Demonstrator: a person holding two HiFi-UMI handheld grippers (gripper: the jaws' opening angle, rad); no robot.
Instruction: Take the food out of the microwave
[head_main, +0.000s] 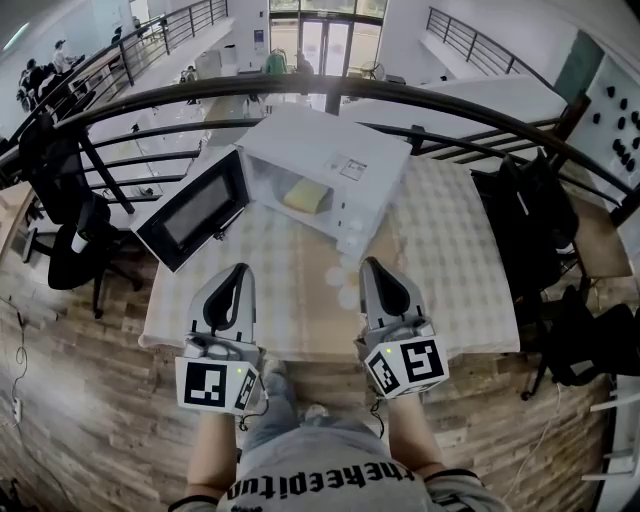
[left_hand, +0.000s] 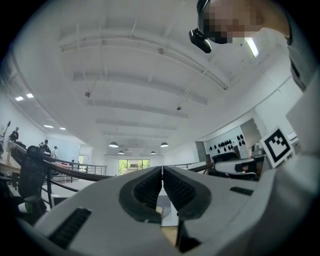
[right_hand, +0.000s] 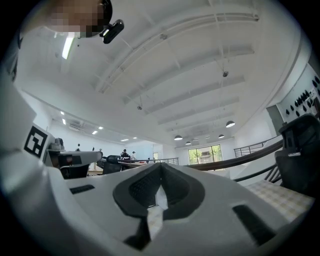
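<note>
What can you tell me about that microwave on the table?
The microwave is a white box standing on the checked table, turned at an angle. Its door, with a dark window, is swung wide open. A piece of yellow food lies inside. Nothing else touches it.

The left tool (head_main: 238, 270) and right tool (head_main: 371, 264) are pale grey tapering shells lined with black ribbed pads (left_hand: 150, 190). Each carries a white block with black square markers: left cube (head_main: 213, 385), right cube (head_main: 412, 365). The shirt (head_main: 330, 478) is grey with black lettering.
</note>
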